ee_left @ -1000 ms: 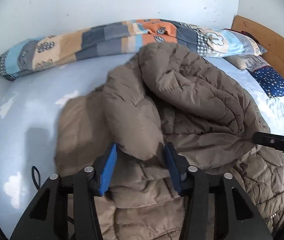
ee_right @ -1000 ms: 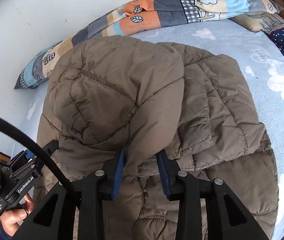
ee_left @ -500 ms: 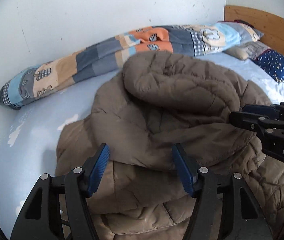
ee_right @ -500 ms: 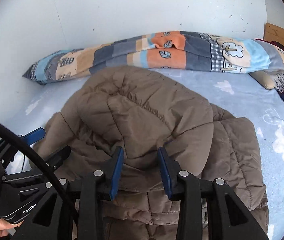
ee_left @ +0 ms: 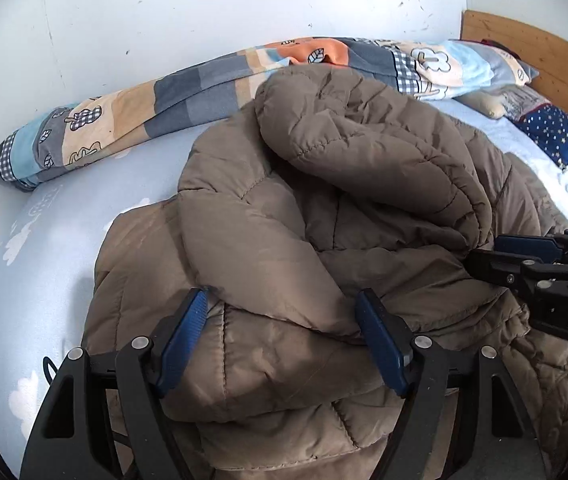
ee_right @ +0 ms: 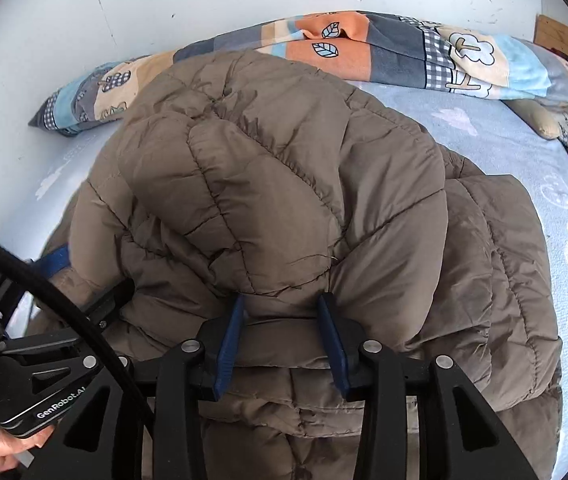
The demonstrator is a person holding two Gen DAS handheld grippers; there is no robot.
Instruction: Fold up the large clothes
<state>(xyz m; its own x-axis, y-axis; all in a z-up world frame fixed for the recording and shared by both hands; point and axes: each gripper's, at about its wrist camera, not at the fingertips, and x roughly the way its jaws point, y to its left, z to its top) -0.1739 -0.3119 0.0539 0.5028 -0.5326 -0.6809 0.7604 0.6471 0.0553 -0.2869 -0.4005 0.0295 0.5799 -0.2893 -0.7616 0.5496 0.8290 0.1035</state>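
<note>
Jacket: brown quilted puffer jacket (ee_left: pixel 324 216), bulky, lying heaped on the bed with its upper part doubled back over the lower part; it fills the middle of both views (ee_right: pixel 284 200).
Fold: the turned-over layer ends in a rounded puffy edge that faces the two grippers, with the flatter quilted body spread beneath it.
Left gripper: left gripper (ee_left: pixel 281 340) low at the near edge of the jacket, its blue-padded fingers (ee_left: pixel 181 336) spread wide apart; the folded edge bulges between them but neither pad presses it, so nothing is held.
Right gripper: right gripper (ee_right: pixel 281 340) set against the near rim of the folded layer; its blue pads (ee_right: pixel 229 344) stand on either side of a puffy lip of fabric and touch it at both sides, though with a clear gap between them; whether they truly pinch it I cannot tell.
Gripper positions: side by side along the same edge of the jacket; the right one shows at the right rim of the left wrist view, the left one at the lower left of the right wrist view.
Bed: light blue sheet (ee_left: pixel 63 240) with white cloud prints, bare to the left of the jacket.
Quilt: patchwork quilt (ee_left: pixel 203 84) in orange, grey, blue and cream, rolled along the white wall (ee_left: pixel 203 8) behind the jacket.
Pillow: dark blue starred pillow (ee_left: pixel 560 140) at the far right, by the wooden headboard (ee_left: pixel 524 44).
Cable: black cable (ee_right: pixel 43 292) curving across the lower left of the right wrist view.
</note>
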